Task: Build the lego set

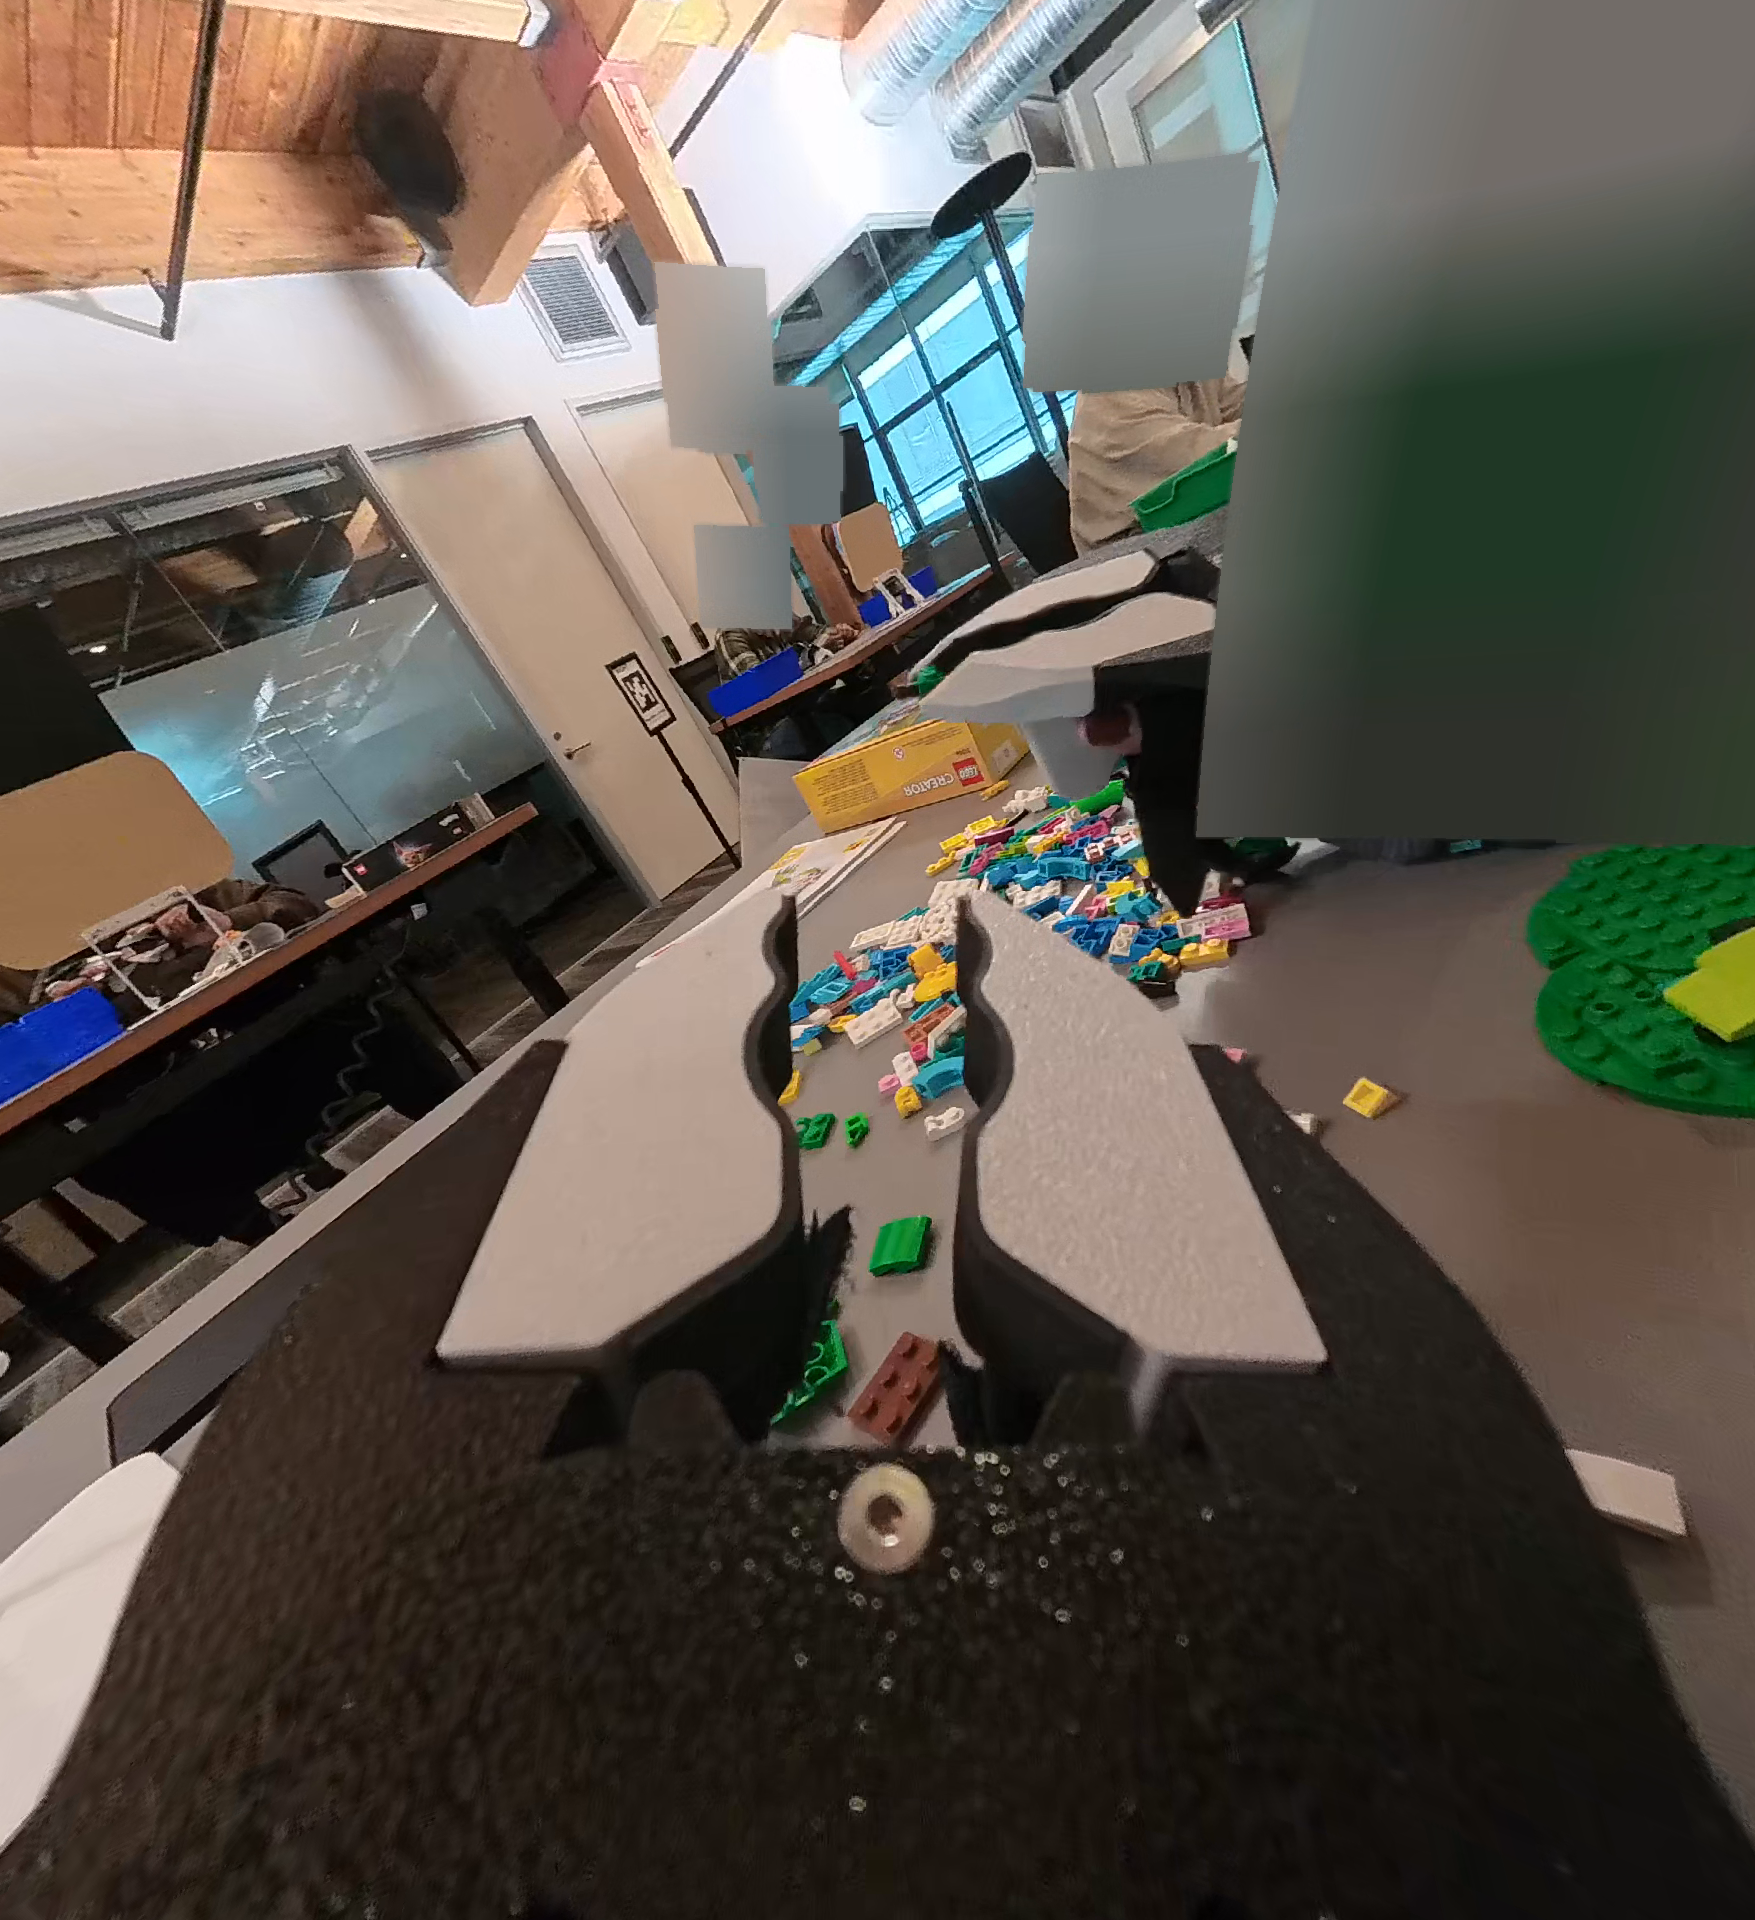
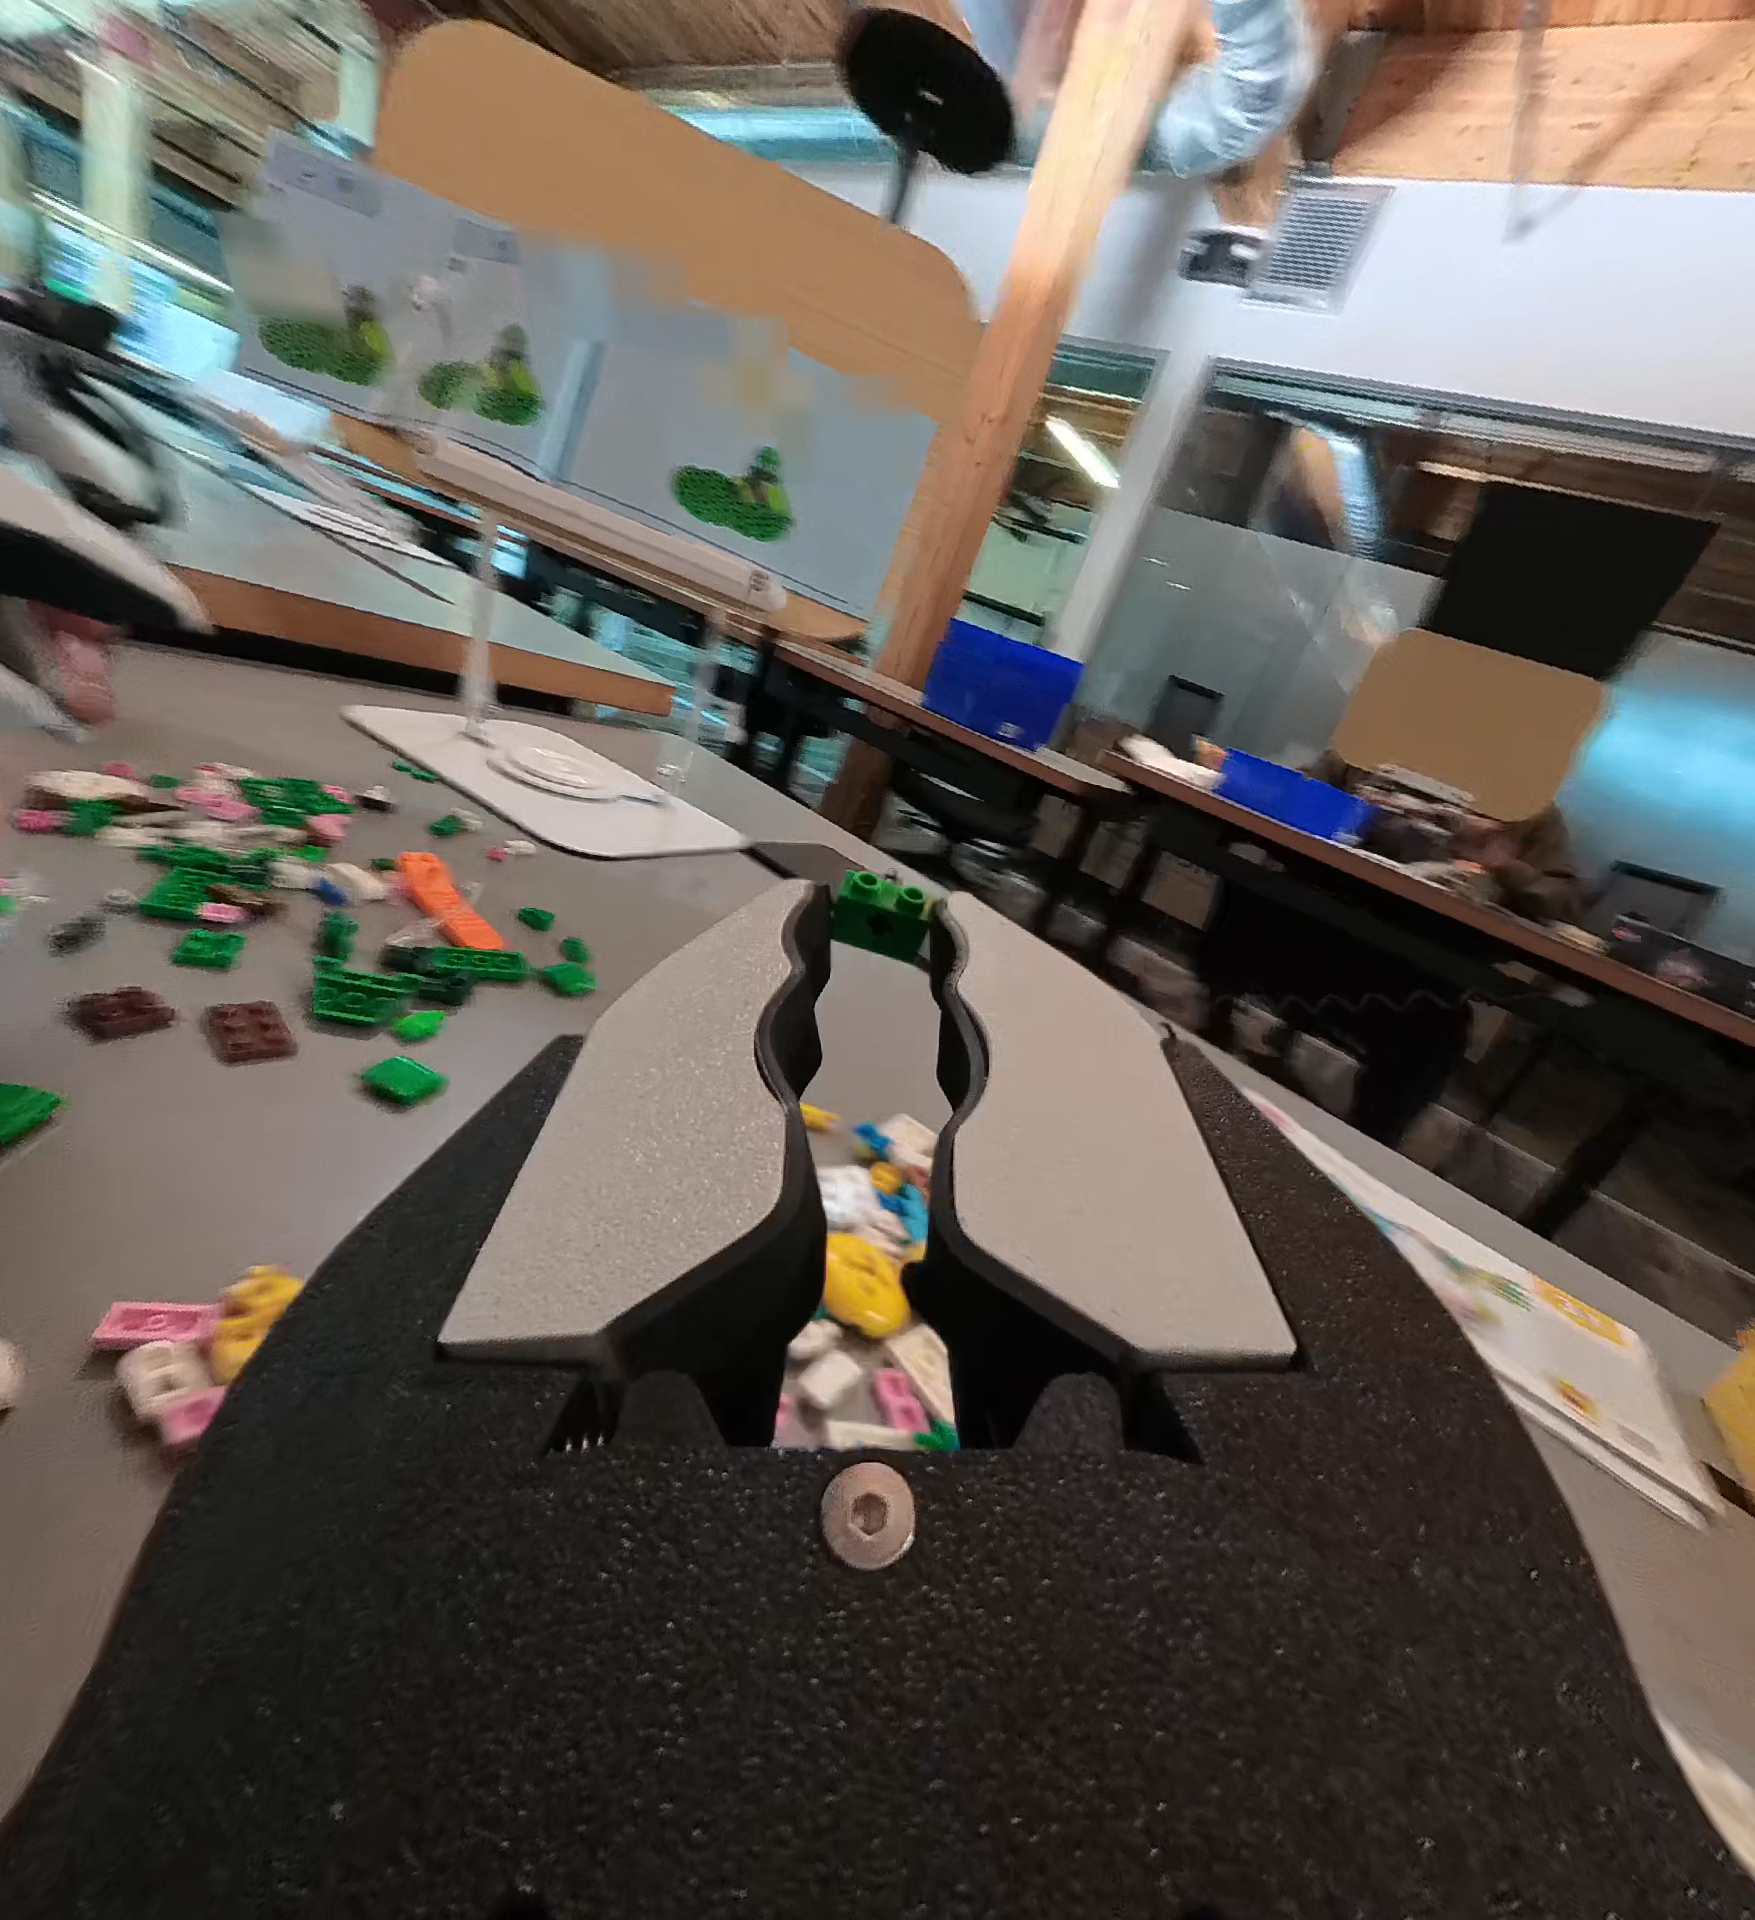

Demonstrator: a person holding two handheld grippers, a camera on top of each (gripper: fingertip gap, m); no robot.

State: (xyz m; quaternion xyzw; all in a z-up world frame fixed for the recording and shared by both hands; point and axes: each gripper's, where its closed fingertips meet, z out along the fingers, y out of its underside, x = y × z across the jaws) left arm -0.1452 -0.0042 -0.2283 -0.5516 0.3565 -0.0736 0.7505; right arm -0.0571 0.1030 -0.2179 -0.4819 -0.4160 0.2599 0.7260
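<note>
pinching green brick at right tool tips.

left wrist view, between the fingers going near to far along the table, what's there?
Brown plate → green curved piece → mixed pile of loose bricks → yellow box.

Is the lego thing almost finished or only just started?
Only just started. Done: a lime-yellow sloped piece sits on the round green studded base plates. In hand: the right gripper pinches a small green brick. Left: the big pile of colourful loose pieces.
</note>
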